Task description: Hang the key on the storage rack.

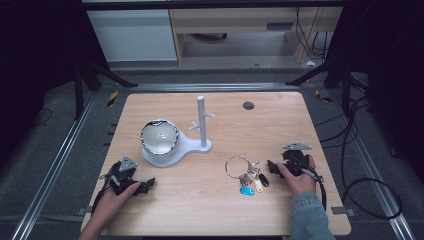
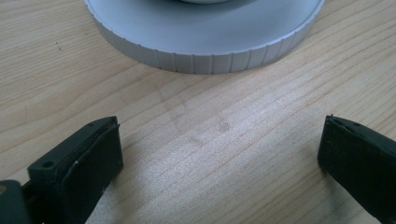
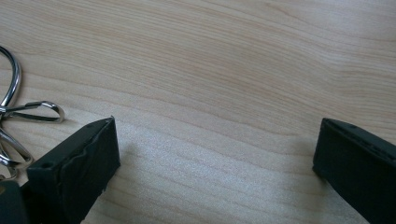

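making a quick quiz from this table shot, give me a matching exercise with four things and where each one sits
Things:
1. bowl
2. keys
3. left tool
4. right tool

Places:
A. just right of the keys, open
B. on the round base of the white stand
C. near the front left of the table, open, below the bowl
D. flat on the table between the stand and the right tool

Pairs: 1-B, 2-D, 3-C, 4-A
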A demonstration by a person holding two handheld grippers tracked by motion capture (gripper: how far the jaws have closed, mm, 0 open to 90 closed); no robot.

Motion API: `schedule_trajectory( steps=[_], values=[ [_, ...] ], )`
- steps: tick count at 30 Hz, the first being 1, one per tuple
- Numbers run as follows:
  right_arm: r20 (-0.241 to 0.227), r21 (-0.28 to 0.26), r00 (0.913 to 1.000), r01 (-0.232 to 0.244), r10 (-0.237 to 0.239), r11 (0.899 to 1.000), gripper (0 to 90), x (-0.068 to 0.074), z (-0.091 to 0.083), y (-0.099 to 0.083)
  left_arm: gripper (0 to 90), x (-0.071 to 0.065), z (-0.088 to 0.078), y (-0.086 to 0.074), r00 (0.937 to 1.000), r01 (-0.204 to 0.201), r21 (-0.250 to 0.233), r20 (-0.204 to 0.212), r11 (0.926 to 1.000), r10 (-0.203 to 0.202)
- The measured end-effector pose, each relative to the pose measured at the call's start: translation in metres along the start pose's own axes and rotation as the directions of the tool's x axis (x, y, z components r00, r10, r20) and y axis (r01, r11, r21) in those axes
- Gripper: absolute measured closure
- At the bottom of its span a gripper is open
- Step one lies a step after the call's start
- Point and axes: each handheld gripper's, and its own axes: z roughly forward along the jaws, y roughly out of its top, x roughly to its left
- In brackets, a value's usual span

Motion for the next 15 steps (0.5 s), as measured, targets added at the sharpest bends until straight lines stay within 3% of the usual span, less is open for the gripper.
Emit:
schedule_trajectory(
  steps=[5, 7, 13, 15],
  values=[
    [-0.006, 0.0, 0.9999, 0.012, -0.012, 1.0, 5.8, -0.001, -0.003, 0.0, 0.0, 0.0, 0.0, 0.0, 1.0, 0.0, 0.0, 0.0, 1.0, 0.0],
    [-0.022, 0.011, 0.9994, 0.027, -0.026, 1.0, 13.9, -0.001, -0.006, 0.001, 0.0, 0.0, 0.0, 0.0, 1.0, 0.0, 0.0, 0.0, 1.0, 0.0],
    [-0.06, 0.077, 0.9924, 0.112, -0.108, 0.991, 20.7, -0.001, -0.016, 0.006, 0.0, 0.0, 0.0, 0.0, 1.0, 0.003, 0.0, -0.001, 1.0, -0.003],
    [-0.073, 0.086, 0.9906, 0.122, -0.116, 0.989, 21.0, -0.001, -0.018, 0.008, 0.0, 0.0, 0.0, 0.0, 1.0, 0.003, 0.0, -0.002, 1.0, -0.003]
  ],
)
